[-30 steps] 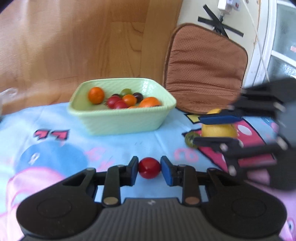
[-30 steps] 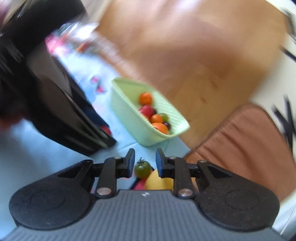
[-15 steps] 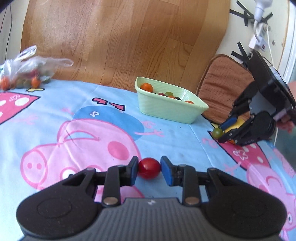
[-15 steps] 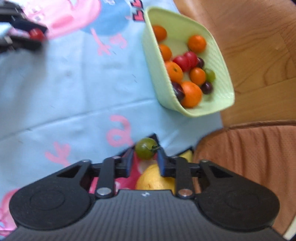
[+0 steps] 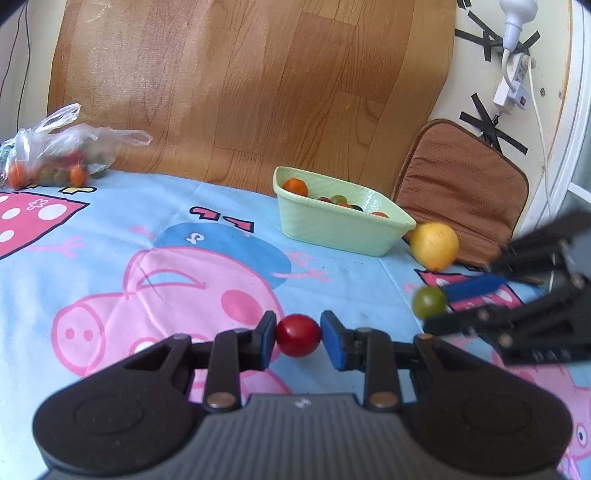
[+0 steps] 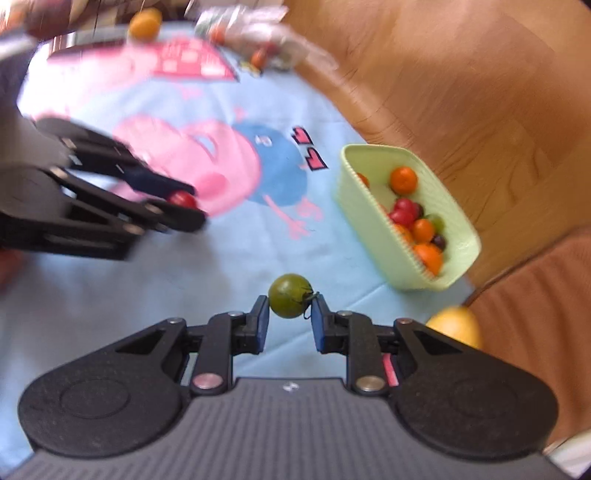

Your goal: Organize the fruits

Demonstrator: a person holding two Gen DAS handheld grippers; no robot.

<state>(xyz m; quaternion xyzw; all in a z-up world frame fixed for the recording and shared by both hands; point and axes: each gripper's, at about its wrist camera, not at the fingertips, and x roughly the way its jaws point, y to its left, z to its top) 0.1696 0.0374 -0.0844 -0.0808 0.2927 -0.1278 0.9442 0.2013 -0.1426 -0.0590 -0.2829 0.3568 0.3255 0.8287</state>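
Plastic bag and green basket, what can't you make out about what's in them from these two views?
- Bag, left wrist view: small and crinkled; only orange, red and green blobs, no count.
- Bag, right wrist view: motion-blurred.
- Basket, left wrist view: near wall hides most fruit.
- Basket, right wrist view: piled fruit hides whatever is underneath.

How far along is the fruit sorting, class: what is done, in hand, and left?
Done: several small fruits already lie in the green basket. In hand: the left hand-held gripper is shut on a red tomato, the right hand-held gripper on a green tomato, both above the cloth. Left: the lemon beside the basket and the fruit in the plastic bag.
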